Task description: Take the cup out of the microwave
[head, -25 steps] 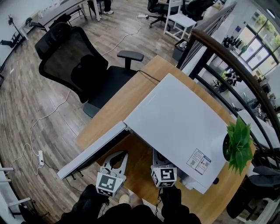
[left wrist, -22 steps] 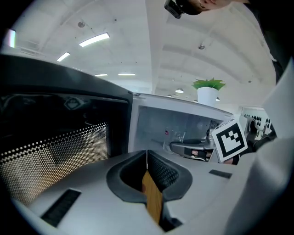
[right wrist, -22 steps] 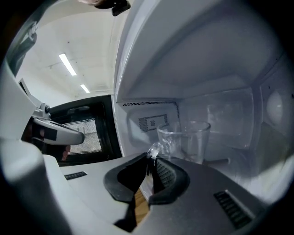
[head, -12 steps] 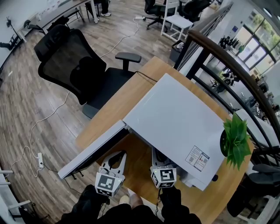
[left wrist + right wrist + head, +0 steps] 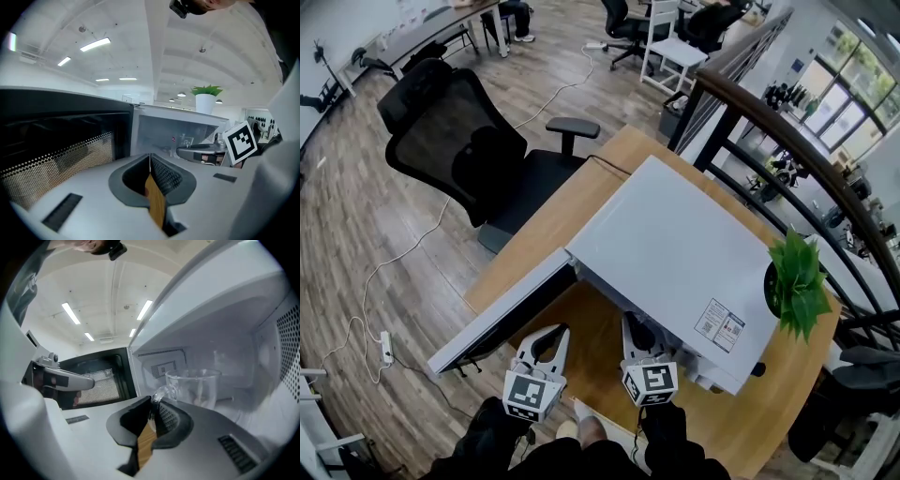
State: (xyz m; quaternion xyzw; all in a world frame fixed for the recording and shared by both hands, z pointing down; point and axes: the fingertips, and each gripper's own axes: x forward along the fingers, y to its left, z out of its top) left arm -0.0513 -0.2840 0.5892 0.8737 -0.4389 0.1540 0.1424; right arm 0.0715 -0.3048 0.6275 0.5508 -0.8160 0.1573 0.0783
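Observation:
The clear glass cup (image 5: 198, 388) stands in the white microwave (image 5: 675, 262), at the front of its cavity. My right gripper (image 5: 152, 405) is shut on the cup's handle (image 5: 160, 392). In the head view the right gripper (image 5: 635, 330) reaches into the oven's mouth, and the oven's top hides the cup. The microwave door (image 5: 502, 314) is swung open to the left. My left gripper (image 5: 551, 336) hovers between door and oven, its jaws shut and empty. In its own view the left gripper (image 5: 150, 157) faces the cavity (image 5: 178, 136).
The microwave sits on a wooden desk (image 5: 581, 366). A potted green plant (image 5: 795, 281) stands by its right end. A black office chair (image 5: 469, 141) is behind the desk on the left, and a dark stair railing (image 5: 769, 112) runs along the right.
Both grippers have drawn back slightly toward me and risen a little. The right stays shut on the cup's handle. The door has not moved.

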